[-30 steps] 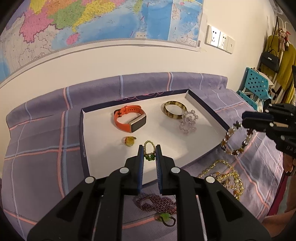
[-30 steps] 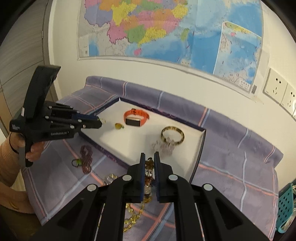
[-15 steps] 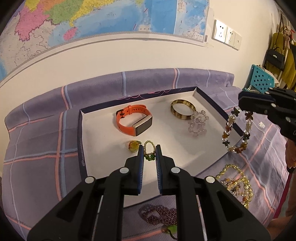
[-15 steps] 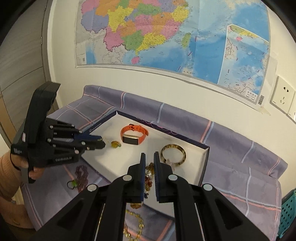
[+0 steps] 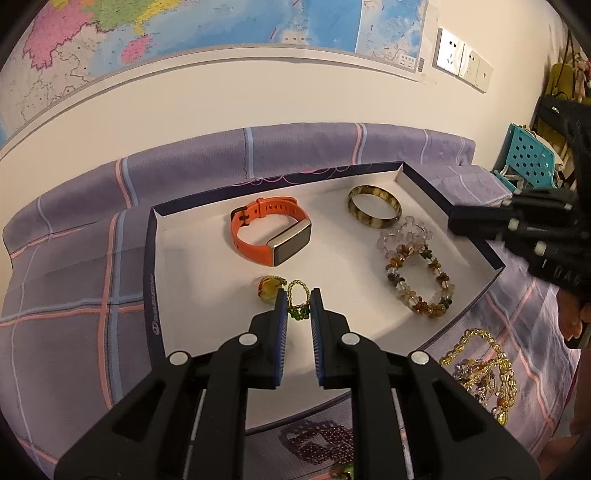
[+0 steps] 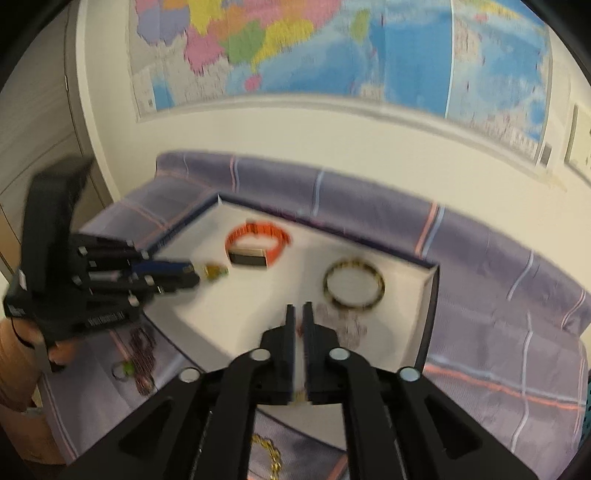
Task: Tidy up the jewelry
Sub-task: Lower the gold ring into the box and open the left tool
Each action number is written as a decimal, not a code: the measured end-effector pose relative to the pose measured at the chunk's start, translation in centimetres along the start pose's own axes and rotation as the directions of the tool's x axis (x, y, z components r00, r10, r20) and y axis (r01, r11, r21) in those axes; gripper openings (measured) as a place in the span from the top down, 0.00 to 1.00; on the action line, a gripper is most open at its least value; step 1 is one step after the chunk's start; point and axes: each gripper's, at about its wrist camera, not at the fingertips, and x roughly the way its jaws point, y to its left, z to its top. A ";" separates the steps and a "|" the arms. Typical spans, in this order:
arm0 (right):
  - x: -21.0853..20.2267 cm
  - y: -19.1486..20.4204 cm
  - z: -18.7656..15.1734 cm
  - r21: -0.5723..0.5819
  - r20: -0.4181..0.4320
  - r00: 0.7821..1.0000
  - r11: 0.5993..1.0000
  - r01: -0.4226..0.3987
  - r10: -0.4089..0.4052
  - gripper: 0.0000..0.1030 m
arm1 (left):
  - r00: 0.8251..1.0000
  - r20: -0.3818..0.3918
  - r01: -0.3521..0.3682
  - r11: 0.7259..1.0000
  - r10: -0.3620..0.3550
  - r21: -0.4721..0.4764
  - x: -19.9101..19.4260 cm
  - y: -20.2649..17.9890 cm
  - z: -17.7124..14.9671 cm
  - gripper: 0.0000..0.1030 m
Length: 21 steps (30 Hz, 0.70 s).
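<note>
Left tool (image 5: 298, 295) hovers nearly pressed together, empty, over the small green-beaded ring (image 5: 297, 305) in the white tray (image 5: 184, 266). The multicolored bead bracelet (image 5: 419, 282) lies at the tray's right; right tool (image 6: 299, 312) just parted, empty.

A large coloured map (image 5: 207, 33) is hung on the cream wall (image 5: 221, 99), with white wall sockets (image 5: 461, 61) mounted to its right. The surface below is covered by a purple plaid cloth (image 5: 74, 295). At the far right, a teal perforated chair (image 5: 528, 160) is seen, and a black bag (image 5: 554, 110) is hung above it.
</note>
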 end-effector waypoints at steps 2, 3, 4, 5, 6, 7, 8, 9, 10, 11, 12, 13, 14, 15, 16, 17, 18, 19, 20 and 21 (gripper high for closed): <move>0.6 -0.2 -0.6 0.007 -0.028 1.000 1.000 -0.001 0.001 0.82 | 1.000 -0.002 0.002 1.000 -0.002 0.003 0.1 -0.1 0.0 0.88; 1.0 -0.3 -1.0 0.008 -0.047 0.999 1.000 -0.007 0.008 0.82 | 1.000 -0.006 0.001 1.000 -0.001 0.003 0.3 -0.1 -0.1 0.88; 1.3 -0.2 -1.3 0.007 -0.058 0.998 1.000 -0.010 0.010 0.82 | 1.000 -0.009 0.000 1.000 0.000 0.003 0.4 -0.1 -0.1 0.88; 1.7 -0.1 -1.6 0.002 -0.073 0.997 1.000 -0.010 0.011 0.82 | 1.000 -0.013 -0.001 1.000 0.001 0.003 0.5 -0.1 -0.1 0.88; 2.0 -0.1 -1.8 -0.002 -0.082 0.997 1.000 -0.009 0.009 0.82 | 1.000 -0.018 -0.004 1.000 0.004 0.003 0.7 -0.1 -0.2 0.88; 2.4 -0.1 -1.9 -0.003 -0.091 0.996 1.000 -0.008 0.007 0.82 | 1.000 -0.021 -0.005 1.000 0.005 0.002 0.9 -0.1 -0.2 0.88; 2.7 -0.1 -2.1 -0.002 -0.099 0.995 1.000 -0.006 0.006 0.82 | 1.000 -0.025 -0.006 1.000 0.006 0.002 1.0 0.0 -0.1 0.88; 3.0 -0.2 -2.2 0.000 -0.108 0.994 1.000 -0.003 0.003 0.82 | 1.000 -0.030 -0.008 1.000 0.008 0.003 1.3 0.0 -0.1 0.88; 3.3 -0.3 -2.4 0.002 -0.114 0.993 1.000 0.012 -0.011 0.82 | 0.999 -0.035 -0.010 1.000 0.010 0.003 1.4 0.0 -0.1 0.88; 3.5 -0.5 -2.4 0.005 -0.117 0.993 1.000 0.020 -0.020 0.82 | 0.999 -0.039 -0.011 1.000 0.011 0.003 1.6 0.1 -0.1 0.88; 3.7 -0.7 -2.4 0.011 -0.119 0.993 1.000 0.028 -0.026 0.82 | 0.999 -0.042 -0.013 1.000 0.014 0.003 1.7 0.1 -0.2 0.88; 3.9 -0.9 -2.4 0.019 -0.124 0.992 0.999 0.034 -0.031 0.82 | 0.999 -0.047 -0.017 1.000 0.017 0.003 2.0 0.1 -0.1 0.88; 4.0 -1.2 -2.4 0.026 -0.126 0.991 0.999 0.044 -0.041 0.82 | 0.998 -0.052 -0.019 1.000 0.019 0.001 2.2 0.2 -0.1 0.88; 4.2 -1.4 -2.4 0.037 -0.128 0.991 0.998 0.050 -0.045 0.82 | 0.998 -0.057 -0.023 1.000 0.023 0.000 2.5 0.2 0.0 0.88; 4.3 -1.6 -2.4 0.046 -0.127 0.991 0.998 0.052 -0.046 0.82 | 0.998 -0.061 -0.025 1.000 0.025 -0.001 2.7 0.2 0.0 0.88; 4.4 -1.9 -2.4 0.054 -0.126 0.991 0.997 0.054 -0.047 0.82 | 0.998 -0.062 -0.028 1.000 0.028 -0.003 2.8 0.3 0.1 0.88; 4.5 -2.0 -2.4 0.063 -0.125 0.991 0.996 0.057 -0.049 0.82 | 0.998 -0.064 -0.028 1.000 0.028 -0.005 3.0 0.3 0.2 0.88; 4.5 -2.1 -2.4 0.070 -0.121 0.991 0.996 0.058 -0.049 0.82 | 0.997 -0.070 -0.027 1.000 0.026 -0.010 3.3 0.4 0.4 0.87; 4.5 -2.2 -2.4 0.077 -0.117 0.992 0.995 0.059 -0.050 0.82 | 0.997 -0.073 -0.029 1.000 0.028 -0.011 3.5 0.4 0.4 0.87; 4.5 -2.3 -2.4 0.080 -0.116 0.992 0.995 0.059 -0.050 0.82 | 0.997 -0.072 -0.034 0.999 0.033 -0.010 3.6 0.4 0.5 0.87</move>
